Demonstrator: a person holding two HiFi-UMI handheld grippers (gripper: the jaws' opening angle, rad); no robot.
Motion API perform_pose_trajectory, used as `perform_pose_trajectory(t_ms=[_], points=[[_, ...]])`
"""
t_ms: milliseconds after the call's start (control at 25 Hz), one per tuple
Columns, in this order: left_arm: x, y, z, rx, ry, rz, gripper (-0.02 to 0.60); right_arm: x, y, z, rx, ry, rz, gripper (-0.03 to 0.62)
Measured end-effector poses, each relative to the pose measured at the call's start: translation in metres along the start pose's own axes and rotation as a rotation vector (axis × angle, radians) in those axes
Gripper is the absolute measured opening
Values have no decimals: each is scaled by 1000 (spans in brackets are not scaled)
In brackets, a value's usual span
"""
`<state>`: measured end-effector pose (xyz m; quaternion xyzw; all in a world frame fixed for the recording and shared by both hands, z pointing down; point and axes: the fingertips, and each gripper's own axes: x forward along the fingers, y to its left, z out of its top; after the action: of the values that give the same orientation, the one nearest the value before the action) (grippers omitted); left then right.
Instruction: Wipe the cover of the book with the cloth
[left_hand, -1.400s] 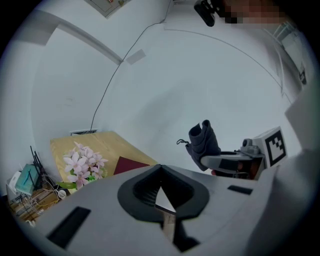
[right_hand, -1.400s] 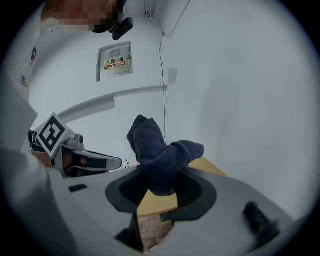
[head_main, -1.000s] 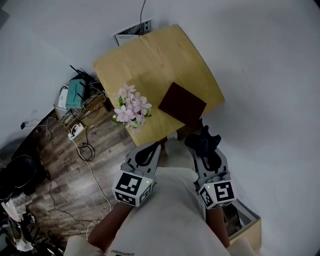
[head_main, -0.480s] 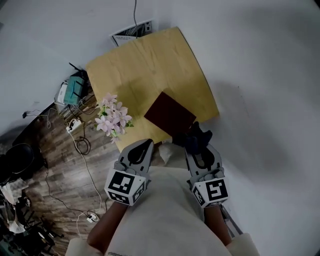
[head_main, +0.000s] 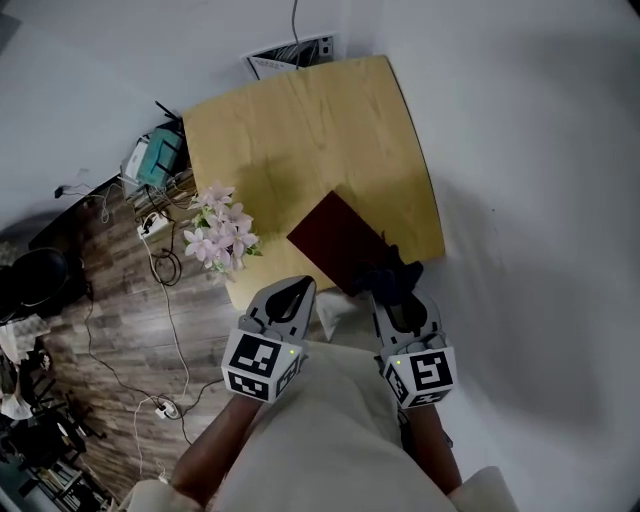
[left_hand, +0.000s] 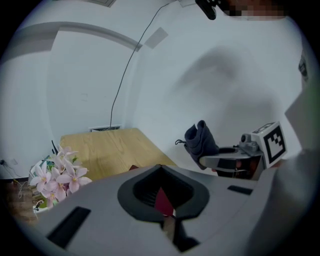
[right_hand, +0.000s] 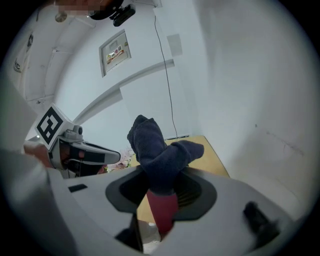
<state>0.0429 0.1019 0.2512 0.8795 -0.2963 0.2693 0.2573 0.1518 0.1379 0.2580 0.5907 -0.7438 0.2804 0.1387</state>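
Observation:
A dark red book lies on the near part of the yellow wooden table, one corner toward me. My right gripper is shut on a dark blue cloth, which hangs bunched at the book's near right corner. In the right gripper view the cloth sticks up from between the jaws, with the book below it. My left gripper is shut and empty, just short of the table's near edge, left of the book. Through its jaws a strip of the book shows.
Pink flowers stand at the table's near left corner. Cables, a power strip and a teal box sit on the wooden floor at the left. White walls run behind and to the right of the table. A white object lies below the table's near edge.
Both grippers have moved forward and down toward the table. The cloth now sits at the book's near corner. The left jaws stay shut, the right ones stay on the cloth.

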Motion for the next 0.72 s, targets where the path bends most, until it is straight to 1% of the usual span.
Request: perform_pose_trajectory(t_ms=[120, 240, 440, 560, 640, 720], points=[[13, 3, -8, -16, 25, -1, 11, 6, -5, -11, 14, 26, 4, 143], [29, 9, -19, -14, 57, 0, 9, 13, -14, -28, 29, 62, 0, 143], [54, 17, -42, -22, 103, -7, 10, 29, -26, -56, 20, 127, 7, 143], [67, 22, -54, -19, 124, 0, 10, 39, -43, -67, 16, 161, -20, 143], [77, 26, -62, -34, 132, 0, 10, 45, -57, -74, 7, 187, -46, 143], [86, 30, -70, -67, 136, -3, 10, 53, -66, -83, 0, 218, -45, 143]])
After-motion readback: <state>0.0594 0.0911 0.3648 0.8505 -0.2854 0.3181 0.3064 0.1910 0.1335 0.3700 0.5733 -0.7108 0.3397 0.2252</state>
